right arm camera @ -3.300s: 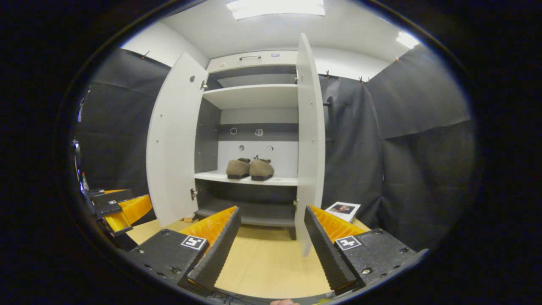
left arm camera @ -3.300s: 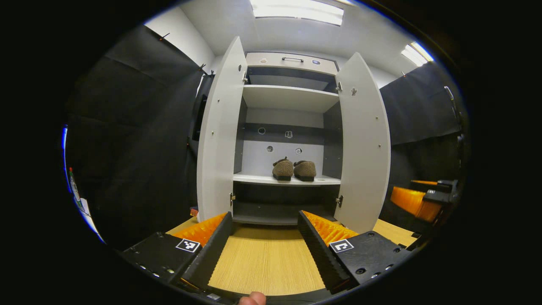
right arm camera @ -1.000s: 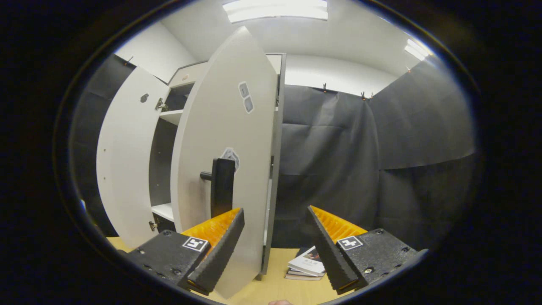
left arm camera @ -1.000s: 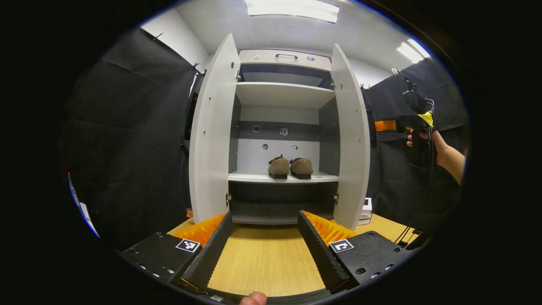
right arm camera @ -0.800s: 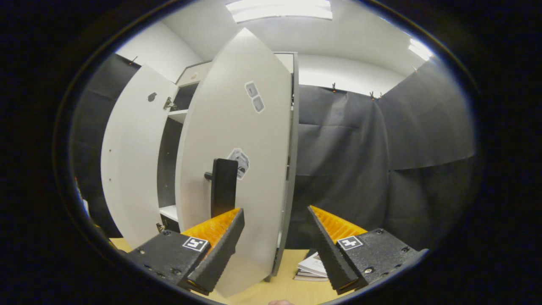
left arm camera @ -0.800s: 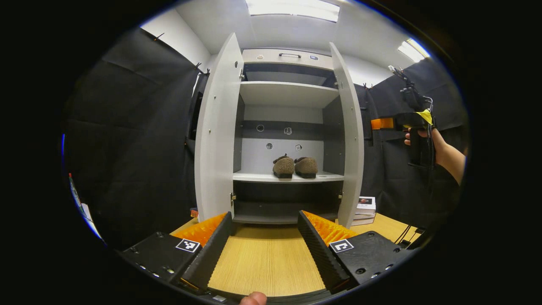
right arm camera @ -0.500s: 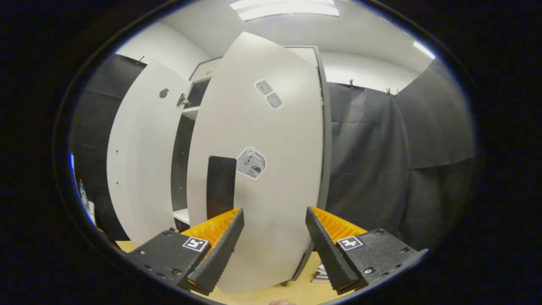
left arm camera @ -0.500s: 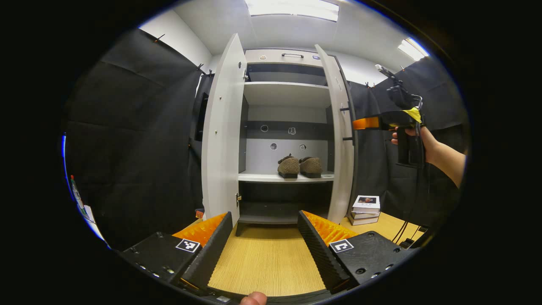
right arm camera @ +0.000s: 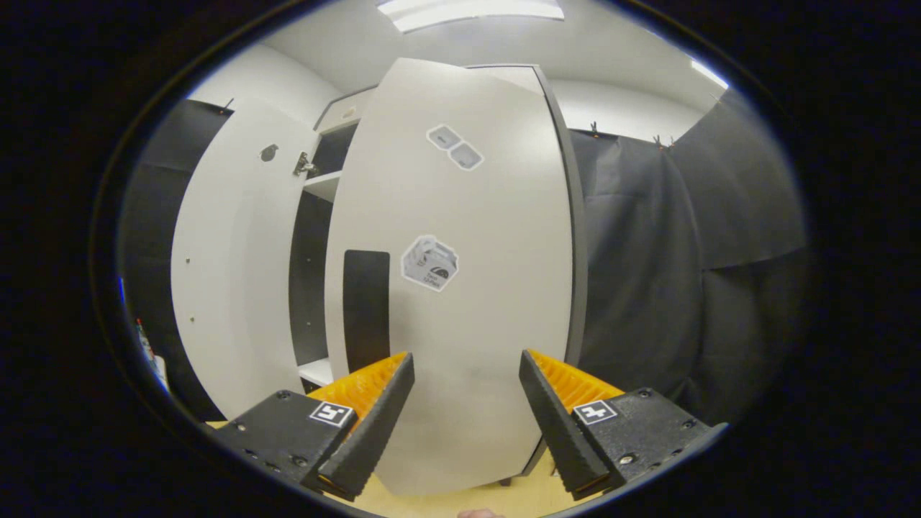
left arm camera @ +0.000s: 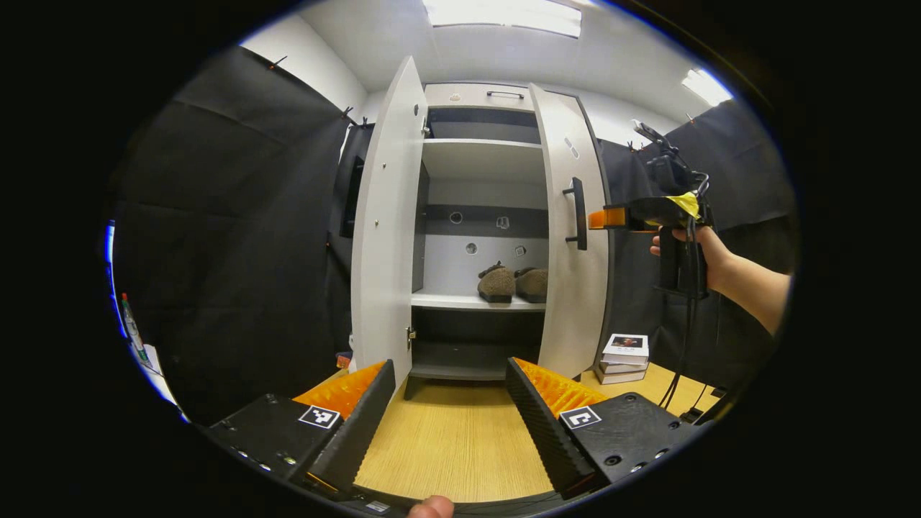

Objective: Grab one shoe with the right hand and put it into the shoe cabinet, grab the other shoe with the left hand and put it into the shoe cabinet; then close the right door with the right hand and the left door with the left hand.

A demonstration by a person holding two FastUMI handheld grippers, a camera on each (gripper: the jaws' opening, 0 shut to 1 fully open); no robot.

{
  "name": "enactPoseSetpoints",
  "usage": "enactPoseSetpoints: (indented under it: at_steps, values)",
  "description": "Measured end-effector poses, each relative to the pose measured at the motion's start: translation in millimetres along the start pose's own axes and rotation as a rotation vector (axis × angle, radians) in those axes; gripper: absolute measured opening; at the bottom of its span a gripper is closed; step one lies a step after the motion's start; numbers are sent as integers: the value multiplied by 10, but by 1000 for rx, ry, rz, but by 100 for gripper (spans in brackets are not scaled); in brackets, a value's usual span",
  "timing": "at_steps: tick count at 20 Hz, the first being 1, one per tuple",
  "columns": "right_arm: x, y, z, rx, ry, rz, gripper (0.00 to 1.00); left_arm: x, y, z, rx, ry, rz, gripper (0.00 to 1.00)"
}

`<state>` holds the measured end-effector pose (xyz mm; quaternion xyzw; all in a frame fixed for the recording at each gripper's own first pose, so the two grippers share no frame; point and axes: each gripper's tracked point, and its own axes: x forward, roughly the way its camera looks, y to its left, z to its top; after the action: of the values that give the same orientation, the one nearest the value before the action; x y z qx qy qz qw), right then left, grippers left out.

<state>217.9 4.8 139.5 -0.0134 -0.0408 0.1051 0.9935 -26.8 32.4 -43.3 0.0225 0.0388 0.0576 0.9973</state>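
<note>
While my left gripper [left arm camera: 450, 403] hangs low over the wooden floor [left arm camera: 450, 446] with its fingers spread apart and gripping nothing, the left gripper view looks straight into the shoe cabinet [left arm camera: 478, 97]. Both shoes [left arm camera: 496, 283] sit side by side on the middle shelf [left arm camera: 460, 302], long axes running front to back; I cannot tell toe from heel at this range. The right-hand shoe [left arm camera: 534, 283] is partly cut off by the edge of the right door [left arm camera: 572, 288]. That door stands tall and upright, swung partway across the opening, its outer face and vertical handle [left arm camera: 578, 214] turned toward me. The left door [left arm camera: 385, 237] stands wide open, edge-on. Farther right, a hand [left arm camera: 694, 248] holds my right gripper [left arm camera: 608, 218] level, its tip pointing at the right door just beside the handle; whether it touches the panel is hard to make out. A stack of books [left arm camera: 622, 352] lies on the floor beside the cabinet's right side.

In the right gripper view, my right gripper [right arm camera: 466, 392] has its fingers apart with nothing clamped. The right door [right arm camera: 468, 302] stands close ahead, its long axis vertical, the handle [right arm camera: 365, 309] seen flat-on to the left and stickers [right arm camera: 429, 262] on its face. The door's lower part passes behind my fingers, so contact cannot be confirmed. A narrow slice of the cabinet interior [right arm camera: 313, 288] shows between the doors, with the left door [right arm camera: 230, 288] beyond.
</note>
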Motion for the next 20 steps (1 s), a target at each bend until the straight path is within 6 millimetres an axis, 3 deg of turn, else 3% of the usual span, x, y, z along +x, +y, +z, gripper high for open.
enactPoseSetpoints:
  at_steps: [5,9,15,20]
  values:
    - [-472,11,83,-27,-34,-6,96,-3,-89,40,-1,-16,-22,95]
    - [-940,98,-21,-33,-58,-32,96,12,-170,29,-16,-15,-36,95]
    - [-1561,225,-553,-8,-35,-121,96,8,-298,64,-25,-17,-69,95]
    - [-2083,230,-1285,-16,13,-231,96,47,-356,117,-21,-17,-87,95]
